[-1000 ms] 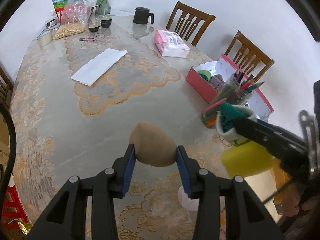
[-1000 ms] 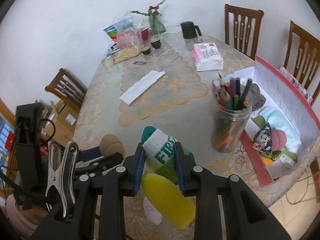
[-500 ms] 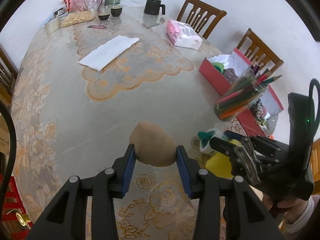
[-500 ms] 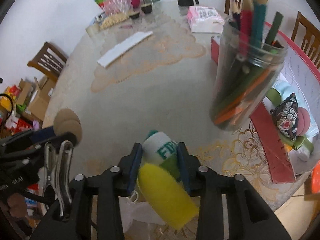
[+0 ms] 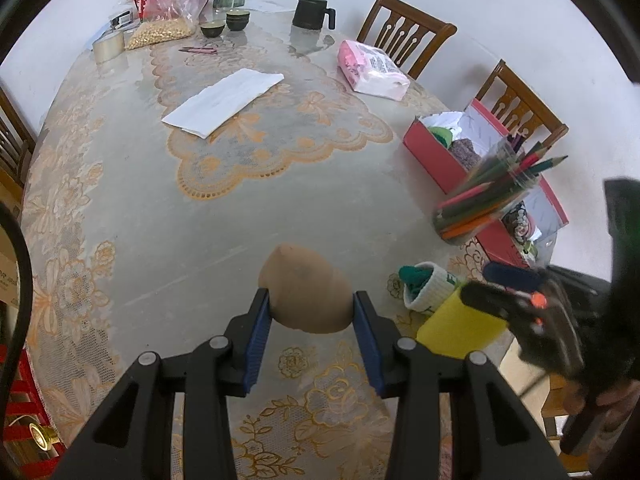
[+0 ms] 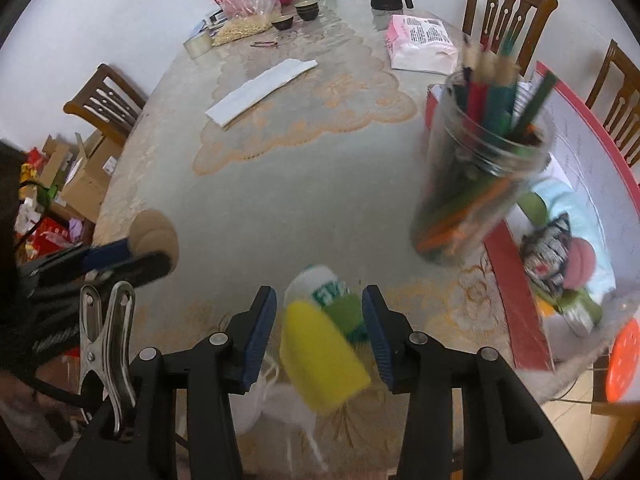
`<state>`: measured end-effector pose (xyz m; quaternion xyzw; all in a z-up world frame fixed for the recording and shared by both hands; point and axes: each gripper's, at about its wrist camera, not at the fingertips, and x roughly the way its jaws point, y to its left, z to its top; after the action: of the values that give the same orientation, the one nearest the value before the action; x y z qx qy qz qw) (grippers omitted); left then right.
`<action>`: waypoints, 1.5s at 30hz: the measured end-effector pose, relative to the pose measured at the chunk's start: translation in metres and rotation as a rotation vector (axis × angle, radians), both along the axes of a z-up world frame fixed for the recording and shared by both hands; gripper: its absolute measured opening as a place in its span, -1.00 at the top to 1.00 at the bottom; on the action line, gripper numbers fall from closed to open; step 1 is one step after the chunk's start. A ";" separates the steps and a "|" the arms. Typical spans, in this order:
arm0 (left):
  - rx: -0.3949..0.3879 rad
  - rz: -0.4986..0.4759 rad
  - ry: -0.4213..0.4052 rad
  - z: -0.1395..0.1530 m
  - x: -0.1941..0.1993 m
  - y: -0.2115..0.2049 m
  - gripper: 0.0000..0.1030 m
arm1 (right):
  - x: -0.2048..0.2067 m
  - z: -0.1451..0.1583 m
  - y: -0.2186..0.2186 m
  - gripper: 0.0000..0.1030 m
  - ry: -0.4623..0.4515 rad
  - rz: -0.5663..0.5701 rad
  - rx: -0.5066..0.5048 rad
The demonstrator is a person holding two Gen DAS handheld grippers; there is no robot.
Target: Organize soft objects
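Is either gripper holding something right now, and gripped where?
The left gripper clamps the tan soft lump by its sides. The right gripper has just been opening; the yellow-and-green sock roll lies between its pads, unpressed.

table: oval table with cream-and-orange lace cloth (image 5: 120,208)
centre: white folded paper sheet (image 5: 224,102)
far end: black lidded jug (image 5: 312,12), two dark small bowls (image 5: 224,24), clear tape roll (image 5: 108,45)
right edge: pink tissue pack (image 5: 372,70), open red cardboard box (image 5: 436,156), clear jar of coloured pencils (image 5: 484,208)

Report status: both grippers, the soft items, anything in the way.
Left gripper shut on tan sponge. Right gripper just opening, yellow-and-green roll loose between pads. Pencil jar stands before red box.
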<state>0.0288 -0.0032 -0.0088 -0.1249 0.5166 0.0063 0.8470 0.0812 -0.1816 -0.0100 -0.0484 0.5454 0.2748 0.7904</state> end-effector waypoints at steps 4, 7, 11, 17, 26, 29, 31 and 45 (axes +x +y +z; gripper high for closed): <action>0.002 -0.010 -0.001 0.000 0.000 -0.001 0.17 | -0.014 -0.001 -0.005 0.11 0.010 -0.002 -0.040; 0.005 -0.018 -0.004 0.001 -0.001 -0.003 0.17 | -0.022 -0.005 -0.011 0.11 0.020 -0.015 -0.051; 0.007 -0.034 -0.006 0.002 -0.002 -0.007 0.17 | -0.028 -0.010 -0.014 0.28 0.008 -0.019 -0.084; 0.010 -0.066 -0.016 0.007 -0.004 -0.015 0.17 | -0.032 -0.001 -0.016 0.46 -0.020 -0.023 -0.055; 0.010 -0.097 -0.031 0.016 -0.003 -0.025 0.17 | -0.035 0.038 -0.021 0.47 -0.109 -0.021 0.046; 0.007 -0.111 -0.035 0.018 -0.002 -0.030 0.17 | -0.035 0.043 -0.024 0.47 -0.115 -0.027 0.051; 0.005 -0.122 -0.034 0.020 -0.002 -0.034 0.17 | -0.035 0.044 -0.026 0.47 -0.117 -0.032 0.050; -0.041 -0.267 -0.004 0.027 0.003 -0.084 0.17 | -0.034 0.045 -0.075 0.47 -0.107 -0.134 0.066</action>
<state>0.0315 -0.0877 0.0182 -0.0722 0.5269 -0.1171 0.8387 0.0475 -0.2566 0.0350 -0.0003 0.4950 0.2362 0.8361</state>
